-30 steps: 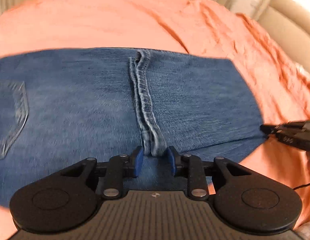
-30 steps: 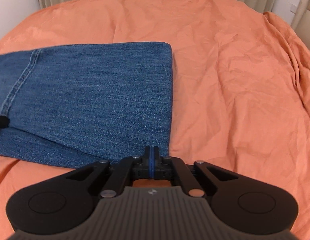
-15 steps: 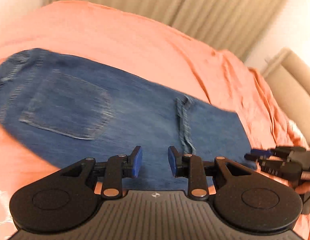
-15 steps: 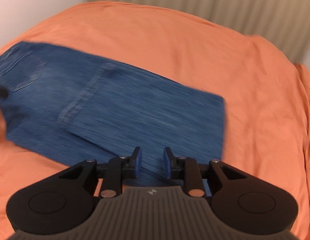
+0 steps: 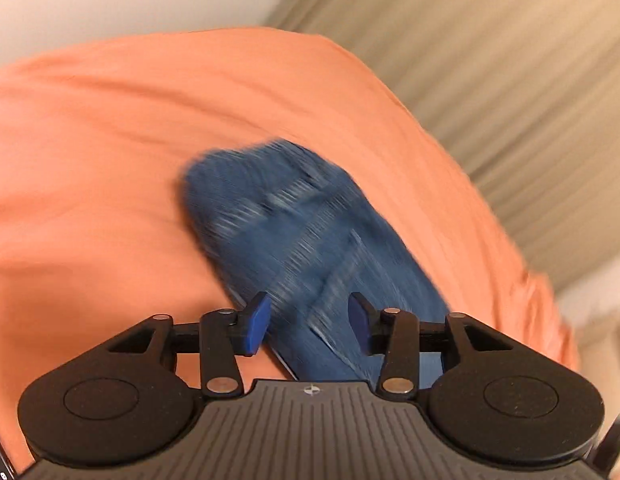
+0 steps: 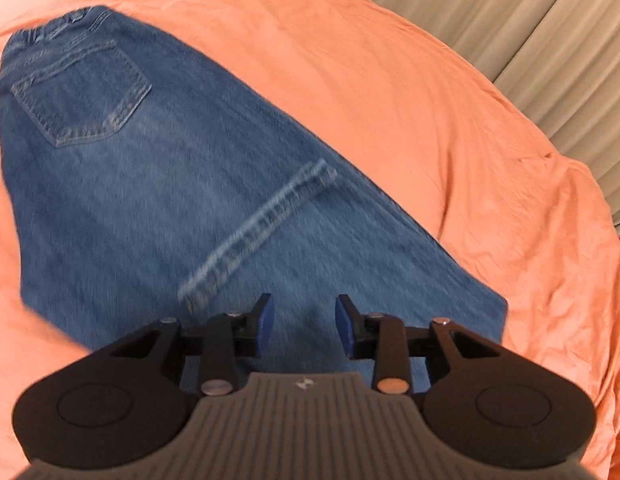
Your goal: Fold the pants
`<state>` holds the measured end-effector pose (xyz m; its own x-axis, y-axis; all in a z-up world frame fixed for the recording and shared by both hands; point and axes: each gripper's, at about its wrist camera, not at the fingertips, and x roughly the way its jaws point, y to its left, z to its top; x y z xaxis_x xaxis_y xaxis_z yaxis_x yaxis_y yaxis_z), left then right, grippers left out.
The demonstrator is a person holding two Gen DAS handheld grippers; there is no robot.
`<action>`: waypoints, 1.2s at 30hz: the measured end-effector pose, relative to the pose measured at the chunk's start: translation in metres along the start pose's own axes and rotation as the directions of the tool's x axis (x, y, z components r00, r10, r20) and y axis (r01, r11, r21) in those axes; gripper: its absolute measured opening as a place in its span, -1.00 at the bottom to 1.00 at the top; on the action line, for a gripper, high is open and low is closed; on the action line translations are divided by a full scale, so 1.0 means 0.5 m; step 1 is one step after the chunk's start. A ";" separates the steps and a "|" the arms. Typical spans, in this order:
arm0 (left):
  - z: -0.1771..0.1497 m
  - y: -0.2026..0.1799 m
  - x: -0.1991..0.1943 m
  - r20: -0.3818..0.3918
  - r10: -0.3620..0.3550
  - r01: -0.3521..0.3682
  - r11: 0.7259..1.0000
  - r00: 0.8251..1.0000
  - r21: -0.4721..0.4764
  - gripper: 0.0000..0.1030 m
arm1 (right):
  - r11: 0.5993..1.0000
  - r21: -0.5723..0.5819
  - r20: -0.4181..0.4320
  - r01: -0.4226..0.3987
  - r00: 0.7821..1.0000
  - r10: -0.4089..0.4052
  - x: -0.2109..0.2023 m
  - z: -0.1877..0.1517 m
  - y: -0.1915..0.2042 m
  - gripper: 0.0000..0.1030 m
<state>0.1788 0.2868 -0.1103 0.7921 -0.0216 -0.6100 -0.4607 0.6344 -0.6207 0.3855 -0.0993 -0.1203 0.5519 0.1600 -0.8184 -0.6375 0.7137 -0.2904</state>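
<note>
My left claw and right claw both stand apart, gripping nothing. The folded pants lie flat on the orange bedspread, stretching ahead from beneath both claws.

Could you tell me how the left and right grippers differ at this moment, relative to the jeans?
The left gripper sits over the jeans' edge, with orange bedcover beside it; the right gripper has denim across its whole width. The left view is heavily blurred; the right shows a back pocket clearly. Both are open, holding nothing.
</note>
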 end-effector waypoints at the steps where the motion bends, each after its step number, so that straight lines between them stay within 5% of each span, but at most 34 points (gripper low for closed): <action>1: 0.012 0.024 -0.001 0.008 -0.003 0.003 0.999 1.000 -0.043 -0.03 | 1.000 -0.015 -0.007 0.000 1.000 0.000 0.015 0.021 0.005 -0.41; 7: 0.060 0.132 0.046 0.003 -0.066 0.065 0.963 0.998 -0.262 -0.03 | 0.997 -0.067 -0.066 0.036 0.997 -0.041 0.085 0.074 0.020 -0.40; 15: 0.070 0.134 0.141 -0.007 -0.041 0.037 0.956 0.999 -0.290 0.10 | 0.998 -0.053 -0.126 0.022 0.992 -0.028 0.160 0.101 0.037 -0.38; 22: 0.064 0.104 0.186 0.021 0.073 -0.064 0.958 0.997 -0.278 -0.19 | 0.999 -0.020 -0.143 0.026 0.989 -0.028 0.170 0.102 0.028 -0.29; 28: 0.064 0.049 0.152 0.083 0.127 -0.114 0.983 0.988 -0.146 -0.46 | 0.997 -0.039 -0.168 0.069 0.983 -0.075 0.176 0.115 0.041 -0.14; 33: 0.062 -0.066 0.088 0.211 0.077 -0.089 0.995 0.974 0.049 -0.50 | 0.997 -0.024 -0.163 0.073 0.984 -0.076 0.153 0.127 0.033 -0.13; 36: 0.049 -0.152 0.059 0.249 0.044 -0.094 0.977 0.967 0.190 -0.51 | 0.998 0.015 -0.142 0.065 0.988 -0.062 0.123 0.119 0.024 -0.11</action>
<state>0.2470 0.2567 -0.0693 0.8456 0.1997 -0.4950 -0.4485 0.7686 -0.4561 0.4438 -0.0404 -0.1444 0.5089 0.0169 -0.8607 -0.5919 0.7328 -0.3356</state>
